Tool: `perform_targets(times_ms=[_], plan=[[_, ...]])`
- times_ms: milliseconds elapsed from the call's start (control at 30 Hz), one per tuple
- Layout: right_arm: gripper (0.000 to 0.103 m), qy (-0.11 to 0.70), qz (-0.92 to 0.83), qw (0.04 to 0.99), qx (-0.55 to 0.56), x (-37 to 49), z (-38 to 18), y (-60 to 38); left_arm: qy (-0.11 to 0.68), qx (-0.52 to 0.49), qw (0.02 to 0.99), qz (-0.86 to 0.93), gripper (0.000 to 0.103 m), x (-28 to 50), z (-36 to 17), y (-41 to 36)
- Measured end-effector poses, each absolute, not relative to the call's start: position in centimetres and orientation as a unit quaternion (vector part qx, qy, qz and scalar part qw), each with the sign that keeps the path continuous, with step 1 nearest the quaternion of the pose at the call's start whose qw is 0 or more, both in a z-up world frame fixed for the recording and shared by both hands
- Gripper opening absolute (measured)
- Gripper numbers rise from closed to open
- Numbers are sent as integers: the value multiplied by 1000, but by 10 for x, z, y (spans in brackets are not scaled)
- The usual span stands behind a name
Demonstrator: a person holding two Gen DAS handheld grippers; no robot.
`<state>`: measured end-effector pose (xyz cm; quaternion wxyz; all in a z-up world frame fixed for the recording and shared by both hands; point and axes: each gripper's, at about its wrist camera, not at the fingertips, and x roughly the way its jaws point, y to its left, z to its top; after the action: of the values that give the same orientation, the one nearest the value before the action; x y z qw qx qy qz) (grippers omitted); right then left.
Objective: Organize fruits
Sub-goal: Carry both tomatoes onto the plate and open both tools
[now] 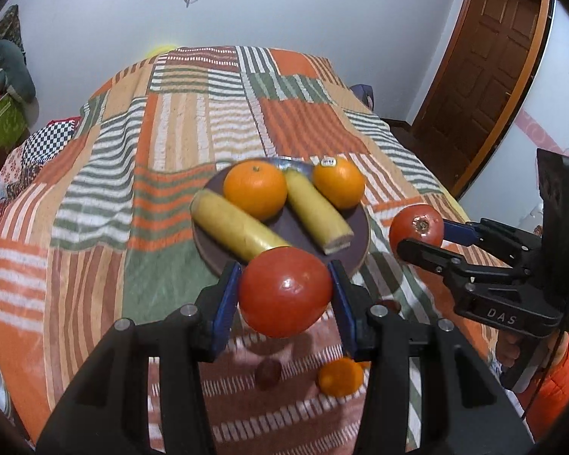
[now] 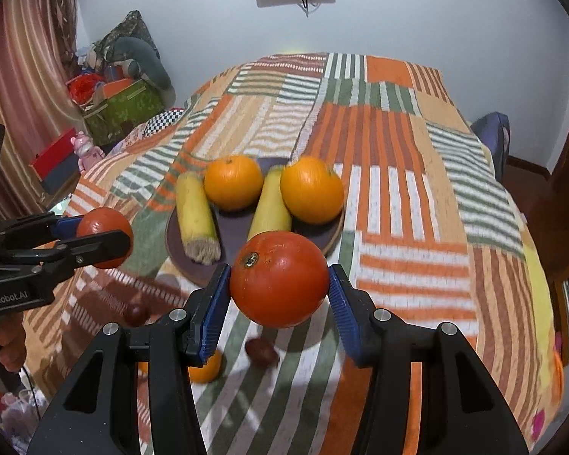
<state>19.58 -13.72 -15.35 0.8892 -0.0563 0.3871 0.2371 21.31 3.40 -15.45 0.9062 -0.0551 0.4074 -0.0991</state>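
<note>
A dark round plate (image 1: pixel 354 244) (image 2: pixel 231 239) on the striped bedspread holds two oranges (image 1: pixel 255 189) (image 1: pixel 338 182) and two yellow banana pieces (image 1: pixel 235 227) (image 1: pixel 315 210). My left gripper (image 1: pixel 284 292) is shut on a red tomato (image 1: pixel 284 290), held above the plate's near edge. My right gripper (image 2: pixel 280 284) is shut on another red tomato (image 2: pixel 280 278), also just in front of the plate. Each gripper shows in the other's view with its tomato: the right one (image 1: pixel 417 233), the left one (image 2: pixel 104 237).
A small orange (image 1: pixel 339 375) (image 2: pixel 206 369) and two dark red small fruits (image 1: pixel 268 373) (image 2: pixel 261 350) (image 2: pixel 135 314) lie on the bedspread below the grippers. Boxes and clutter (image 2: pixel 121 106) stand left of the bed; a wooden door (image 1: pixel 489 60) is at the right.
</note>
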Motion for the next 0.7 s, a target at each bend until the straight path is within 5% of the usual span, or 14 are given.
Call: perform_targets(times_ms=[700], plan=[[48,387,282,871,-109,248,-166,-79,413,-77,902,-95,46,293,-163,45]])
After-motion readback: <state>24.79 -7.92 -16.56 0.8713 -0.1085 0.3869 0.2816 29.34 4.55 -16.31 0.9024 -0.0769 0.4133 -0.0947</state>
